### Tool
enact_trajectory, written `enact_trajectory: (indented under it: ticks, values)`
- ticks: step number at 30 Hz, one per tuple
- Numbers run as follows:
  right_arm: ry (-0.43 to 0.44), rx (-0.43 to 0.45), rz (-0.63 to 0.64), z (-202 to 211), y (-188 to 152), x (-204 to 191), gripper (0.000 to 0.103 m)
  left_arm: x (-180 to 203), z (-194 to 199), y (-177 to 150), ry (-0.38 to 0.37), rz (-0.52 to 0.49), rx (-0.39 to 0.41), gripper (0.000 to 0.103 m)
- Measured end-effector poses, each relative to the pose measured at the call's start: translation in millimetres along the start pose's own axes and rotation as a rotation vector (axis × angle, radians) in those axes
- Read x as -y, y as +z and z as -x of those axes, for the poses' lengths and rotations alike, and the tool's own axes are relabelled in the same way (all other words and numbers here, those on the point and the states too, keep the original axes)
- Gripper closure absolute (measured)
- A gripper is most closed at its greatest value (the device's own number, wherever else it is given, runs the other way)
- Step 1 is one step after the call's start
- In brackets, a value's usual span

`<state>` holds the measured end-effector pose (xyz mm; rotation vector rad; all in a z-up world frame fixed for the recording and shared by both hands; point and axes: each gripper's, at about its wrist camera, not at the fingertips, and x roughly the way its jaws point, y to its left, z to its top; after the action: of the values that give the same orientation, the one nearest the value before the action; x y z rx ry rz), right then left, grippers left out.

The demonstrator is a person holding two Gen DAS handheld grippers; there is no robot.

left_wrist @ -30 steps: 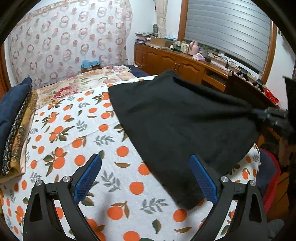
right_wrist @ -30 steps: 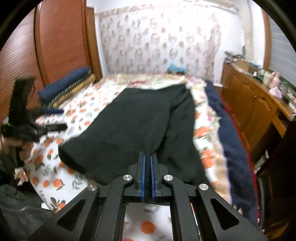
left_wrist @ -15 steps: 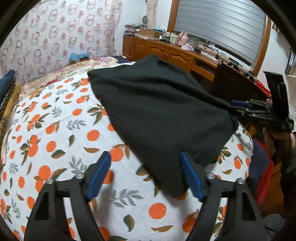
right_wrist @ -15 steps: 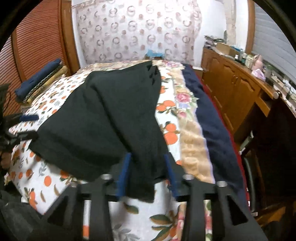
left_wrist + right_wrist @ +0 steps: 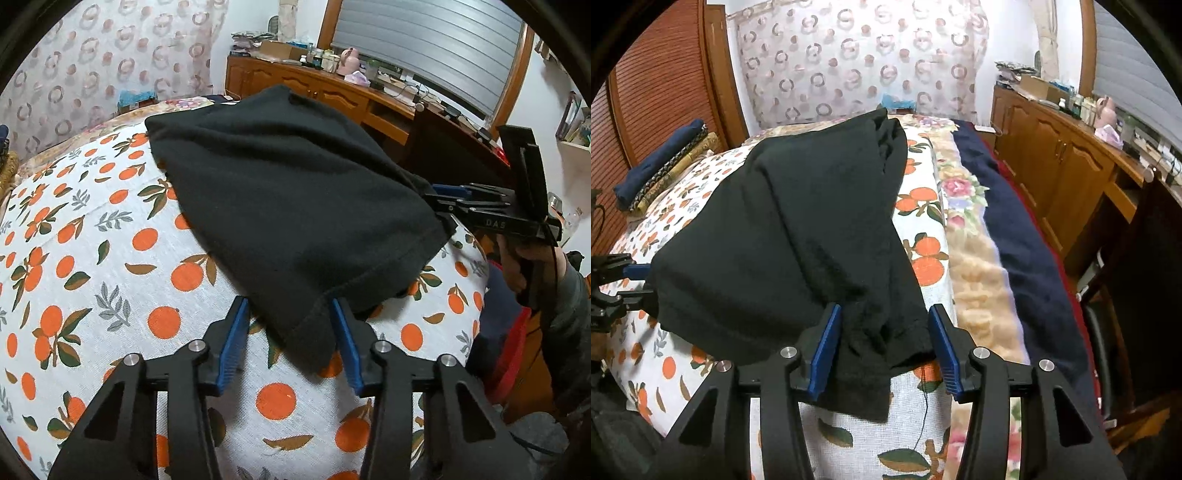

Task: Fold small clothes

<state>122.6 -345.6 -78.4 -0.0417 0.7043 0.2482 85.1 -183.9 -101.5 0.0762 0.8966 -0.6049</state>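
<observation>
My left gripper [image 5: 290,341], jaws just closing yet clear of cloth, straddles the near corner of the black garment [image 5: 288,192] on the orange-print bedspread [image 5: 110,280] — its length running away up the bed — while my right gripper [image 5: 884,349], jaws just parted, brackets the opposite hem corner.

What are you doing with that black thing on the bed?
A person is folding a black knit garment on the orange-patterned bedsheet. The left gripper has been closing around one near corner; the right gripper, just opened from shut, straddles the other. Neither blue-padded gripper pinches the cloth yet.
</observation>
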Motion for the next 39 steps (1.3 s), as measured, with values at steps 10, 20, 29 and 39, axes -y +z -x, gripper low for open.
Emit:
enact_trajectory:
  ticks: [10, 20, 29, 39]
  values:
    - [0.012, 0.016, 0.056, 12.7, -3.0, -15.8, 0.093, 1.9, 15.5, 4.7, -0.082, 0.036, 0.068, 0.098]
    - [0.065, 0.249, 0.012, 58.7, 56.1, -4.7, 0.096, -20.4, 55.5, 72.0, -0.057, 0.068, 0.222, 0.098]
    - [0.05, 0.266, 0.103, 8.9, 141.3, -6.3, 0.096, -82.9, 16.2, 142.9, 0.018, 0.149, 0.207, 0.098]
    - [0.056, 0.179, 0.122, -70.7, 197.4, 1.7, 0.096, -124.6, -35.3, 179.7, 0.068, 0.179, 0.138, 0.098]
